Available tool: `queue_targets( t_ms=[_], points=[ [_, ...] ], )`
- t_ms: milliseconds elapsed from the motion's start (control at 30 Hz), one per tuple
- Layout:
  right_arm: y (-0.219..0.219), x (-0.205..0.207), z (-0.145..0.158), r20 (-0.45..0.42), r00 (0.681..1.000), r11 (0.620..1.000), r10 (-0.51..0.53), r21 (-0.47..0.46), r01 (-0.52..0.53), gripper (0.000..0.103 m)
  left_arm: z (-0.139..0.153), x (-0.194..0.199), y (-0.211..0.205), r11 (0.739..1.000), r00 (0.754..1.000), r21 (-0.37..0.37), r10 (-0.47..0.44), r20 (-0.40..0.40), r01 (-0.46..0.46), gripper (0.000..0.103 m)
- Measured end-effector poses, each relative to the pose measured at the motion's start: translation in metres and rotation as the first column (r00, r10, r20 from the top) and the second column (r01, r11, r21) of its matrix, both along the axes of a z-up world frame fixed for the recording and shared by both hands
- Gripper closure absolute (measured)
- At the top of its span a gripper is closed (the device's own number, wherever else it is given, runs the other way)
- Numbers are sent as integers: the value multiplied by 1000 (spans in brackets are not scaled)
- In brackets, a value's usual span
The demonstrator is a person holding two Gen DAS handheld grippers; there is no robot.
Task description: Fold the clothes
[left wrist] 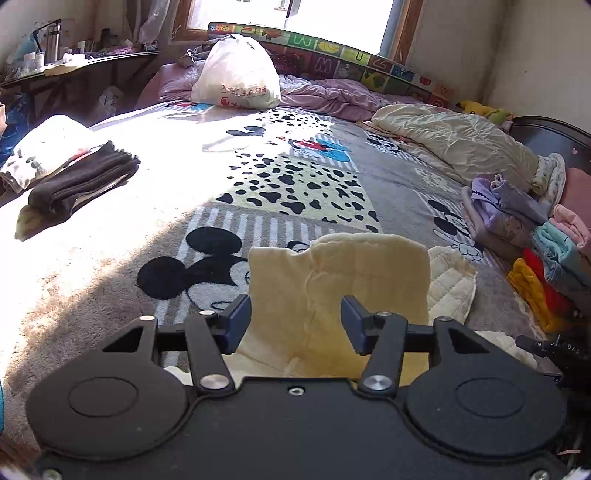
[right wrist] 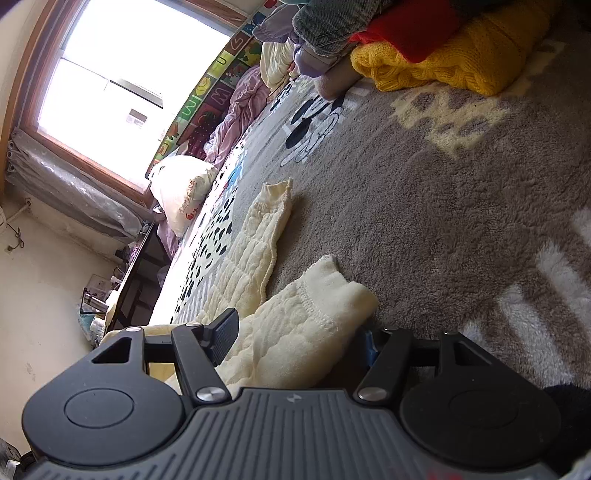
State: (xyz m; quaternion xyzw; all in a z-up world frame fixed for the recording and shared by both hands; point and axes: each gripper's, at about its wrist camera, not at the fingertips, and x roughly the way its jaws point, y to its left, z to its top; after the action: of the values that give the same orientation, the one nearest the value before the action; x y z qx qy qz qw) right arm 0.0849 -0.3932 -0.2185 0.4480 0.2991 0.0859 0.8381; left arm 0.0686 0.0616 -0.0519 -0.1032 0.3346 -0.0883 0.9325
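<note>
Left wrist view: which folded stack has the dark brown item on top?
The stack at far left, in sunlight. Its top piece is dark brown; the right-edge stack shows yellow, red, teal and pink.

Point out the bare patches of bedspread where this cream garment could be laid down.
Free: the wide middle of the bedspread, between the dark folded garment, the white bag and the cream garment. Crowded: the side with the clothes pile and crumpled quilt.

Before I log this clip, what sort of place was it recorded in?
Most likely a lived-in bedroom. The work surface is a bed covered by a cartoon-mouse blanket, with a rumpled purple duvet under the window and stacks of folded clothes along one side.
</note>
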Motion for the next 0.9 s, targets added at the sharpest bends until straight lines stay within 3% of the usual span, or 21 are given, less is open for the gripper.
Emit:
queue_targets(
  t_ms=[67, 167, 333, 400, 433, 467, 633, 700, 900],
  points=[
    [0, 0, 0, 2, 1000, 1000, -2, -1, 2, 39, 2, 19, -12, 998, 999, -67, -22, -31, 20, 44],
    [-1, 2, -1, 4, 1000, 1000, -2, 8, 2, 38, -5, 45, -42, 997, 992, 7, -74, -102, 75, 35],
    [-3, 5, -3, 14, 1000, 999, 5, 32, -6, 37, -40, 70, -84, 978, 968, 136, -127, -215, 159, 32],
    [-4, 7, -5, 15, 1000, 999, 8, 39, -8, 37, -53, 76, -88, 975, 974, 161, -125, -190, 156, 58],
    [-4, 9, -5, 16, 1000, 999, 9, 42, -10, 37, -55, 78, -87, 975, 975, 161, -124, -182, 154, 82],
    [-5, 10, -6, 18, 1000, 999, 10, 46, -11, 37, -57, 80, -86, 975, 977, 161, -122, -175, 151, 86],
    [-4, 17, -7, 48, 999, 998, 14, 53, -17, 37, -44, 90, -82, 977, 988, 169, -115, -102, 131, 91],
    [-2, 21, -6, 67, 998, 998, 16, 56, -20, 37, -30, 94, -76, 981, 996, 167, -92, -23, 94, 91],
    [10, 34, -9, 114, 993, 996, 42, 68, -50, 37, -1, 125, -50, 992, 993, 111, 56, 106, -68, 91]
  ],
)
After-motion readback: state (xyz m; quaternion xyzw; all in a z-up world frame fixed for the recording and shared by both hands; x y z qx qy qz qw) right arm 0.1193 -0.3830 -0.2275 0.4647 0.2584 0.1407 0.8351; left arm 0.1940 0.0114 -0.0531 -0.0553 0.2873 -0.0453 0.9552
